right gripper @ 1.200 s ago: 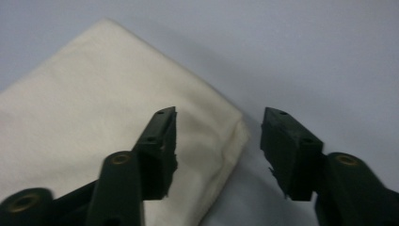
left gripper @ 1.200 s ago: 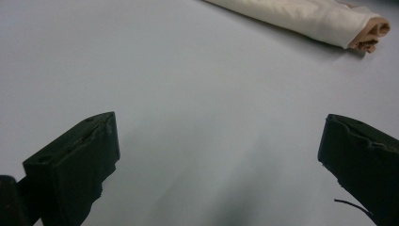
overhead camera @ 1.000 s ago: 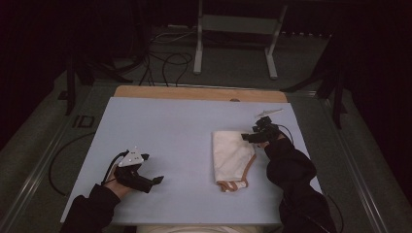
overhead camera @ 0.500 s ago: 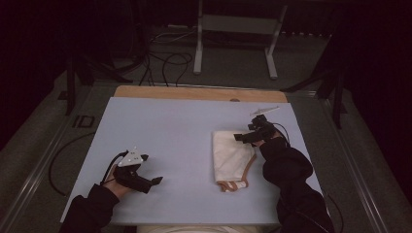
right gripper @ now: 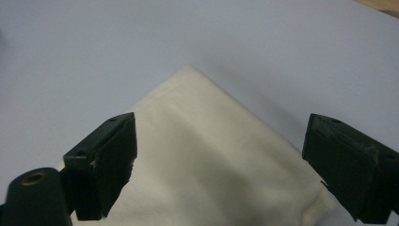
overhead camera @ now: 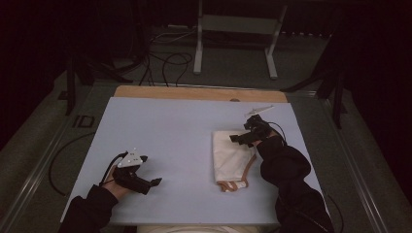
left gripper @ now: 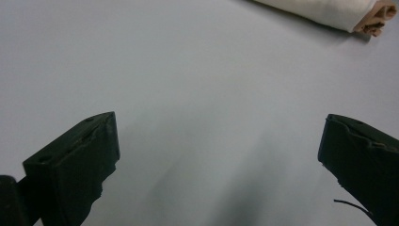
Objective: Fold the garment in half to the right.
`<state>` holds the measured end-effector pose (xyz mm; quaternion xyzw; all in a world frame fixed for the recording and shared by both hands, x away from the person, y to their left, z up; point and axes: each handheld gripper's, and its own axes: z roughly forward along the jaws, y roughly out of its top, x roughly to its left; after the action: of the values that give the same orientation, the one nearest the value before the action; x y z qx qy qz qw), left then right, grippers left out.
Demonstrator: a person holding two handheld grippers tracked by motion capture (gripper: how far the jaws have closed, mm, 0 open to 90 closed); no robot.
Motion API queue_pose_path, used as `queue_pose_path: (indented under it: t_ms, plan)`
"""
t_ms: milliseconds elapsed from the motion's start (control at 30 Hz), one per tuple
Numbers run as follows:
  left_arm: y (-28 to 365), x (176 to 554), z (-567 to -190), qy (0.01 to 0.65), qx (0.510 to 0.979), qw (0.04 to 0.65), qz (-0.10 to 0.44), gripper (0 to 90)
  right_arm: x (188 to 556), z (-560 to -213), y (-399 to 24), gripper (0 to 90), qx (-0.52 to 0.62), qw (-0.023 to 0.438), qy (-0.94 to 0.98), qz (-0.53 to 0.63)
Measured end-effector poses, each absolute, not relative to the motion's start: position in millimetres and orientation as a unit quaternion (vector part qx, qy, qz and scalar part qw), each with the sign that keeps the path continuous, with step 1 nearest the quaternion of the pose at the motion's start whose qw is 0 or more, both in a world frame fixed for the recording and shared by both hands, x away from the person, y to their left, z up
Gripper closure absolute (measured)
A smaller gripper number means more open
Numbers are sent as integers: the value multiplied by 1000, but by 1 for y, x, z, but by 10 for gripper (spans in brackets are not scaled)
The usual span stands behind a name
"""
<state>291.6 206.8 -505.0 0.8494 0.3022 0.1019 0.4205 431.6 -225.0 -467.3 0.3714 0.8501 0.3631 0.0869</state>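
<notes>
A folded cream cloth [overhead camera: 229, 154] with brown straps [overhead camera: 237, 183] at its near end lies on the right half of the pale table mat [overhead camera: 170, 126]. My right gripper [overhead camera: 239, 138] hovers just over the cloth's far right corner. Its jaws have just been opening and stand open, with no fold caught between them. In the right gripper view the cloth [right gripper: 197, 141] lies flat below the open right gripper [right gripper: 219, 150]. My left gripper [overhead camera: 151, 186] rests at the near left, open. In the left gripper view the left gripper [left gripper: 219, 155] has bare mat between its jaws, and the cloth [left gripper: 324, 10] lies far off.
A wooden strip [overhead camera: 194, 93] borders the mat's far edge. Behind the table stand a metal frame [overhead camera: 233, 29] and cables on the floor [overhead camera: 165, 58]. Both sleeves come in from the bottom edge. Bare mat lies between the two grippers.
My right gripper has opened its jaws and drifted a little left and up over the cloth's far corner. The cloth stays flat. The left gripper has not moved.
</notes>
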Motion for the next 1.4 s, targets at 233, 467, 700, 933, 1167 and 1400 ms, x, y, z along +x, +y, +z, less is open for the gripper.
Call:
queue_pose_path:
  t_ms: [233, 467, 700, 933, 1167, 1400]
  plan:
    - [207, 290, -505, 301, 851, 418, 102, 1, 427, -460, -223, 106, 360, 93, 850, 372]
    - [210, 289, -504, 303, 849, 420, 103, 1, 419, -453, -222, 105, 349, 95, 851, 381]
    - [214, 288, -503, 308, 847, 421, 105, 1, 404, -443, -226, 105, 327, 106, 851, 397]
    - [215, 288, -504, 309, 848, 418, 105, 1, 392, -438, -234, 98, 326, 111, 847, 406]
    - [216, 287, -503, 312, 844, 421, 110, 1, 379, -439, -247, 98, 328, 115, 841, 415]
    - [218, 287, -502, 316, 842, 422, 111, 1, 367, -445, -254, 98, 328, 115, 838, 421]
